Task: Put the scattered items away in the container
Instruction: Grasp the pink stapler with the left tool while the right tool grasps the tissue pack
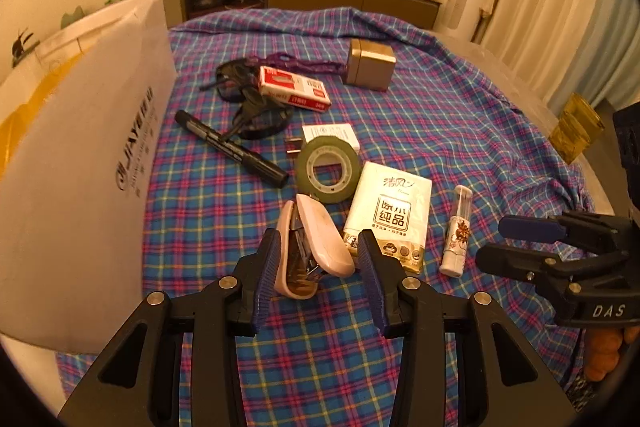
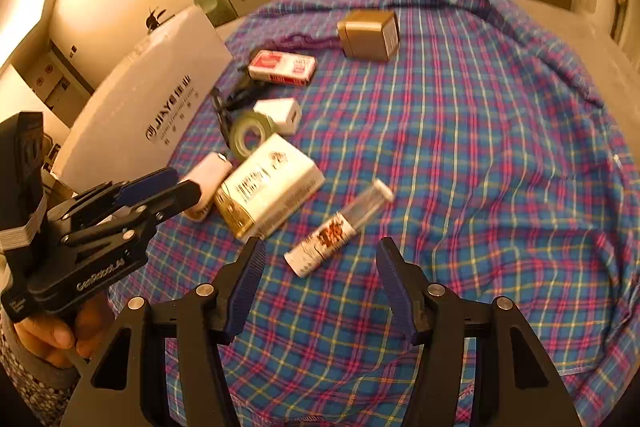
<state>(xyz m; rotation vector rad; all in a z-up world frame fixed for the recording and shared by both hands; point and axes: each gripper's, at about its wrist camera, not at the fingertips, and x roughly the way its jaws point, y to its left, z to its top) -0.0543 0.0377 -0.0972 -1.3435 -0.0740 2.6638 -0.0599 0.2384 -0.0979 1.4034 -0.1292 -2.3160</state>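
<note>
A pink stapler (image 1: pixel 310 247) lies on the plaid cloth (image 1: pixel 440 131) near the front of the table, its near end between the blue pads of the left gripper (image 1: pixel 320 267). The left pad lies against the stapler's side, or very nearly; the right pad stands clear, so the jaws are partly spread and do not clamp it. Just right of the stapler lies a white tissue pack (image 1: pixel 390 219), touching or nearly touching it, and right of that a small white tube (image 1: pixel 456 231) with a clear cap. In the right wrist view that tube (image 2: pixel 340 227) lies just ahead of the right gripper (image 2: pixel 320 267), whose jaws are spread wide with nothing between them.

Farther back, a roll of green tape (image 1: pixel 328 167) rests against a white plug adapter (image 1: pixel 332 135), with a black marker (image 1: pixel 232 147) to their left. Beyond them lie a black cord (image 1: pixel 260 115), a red-and-white staple box (image 1: pixel 294 89) and a gold box (image 1: pixel 370 65).

The white container (image 1: pixel 80 155) stands tall along the left edge of the table, its wall close to the marker and stapler. The right and far-right parts of the cloth lie open, rumpling toward the table's edge.
</note>
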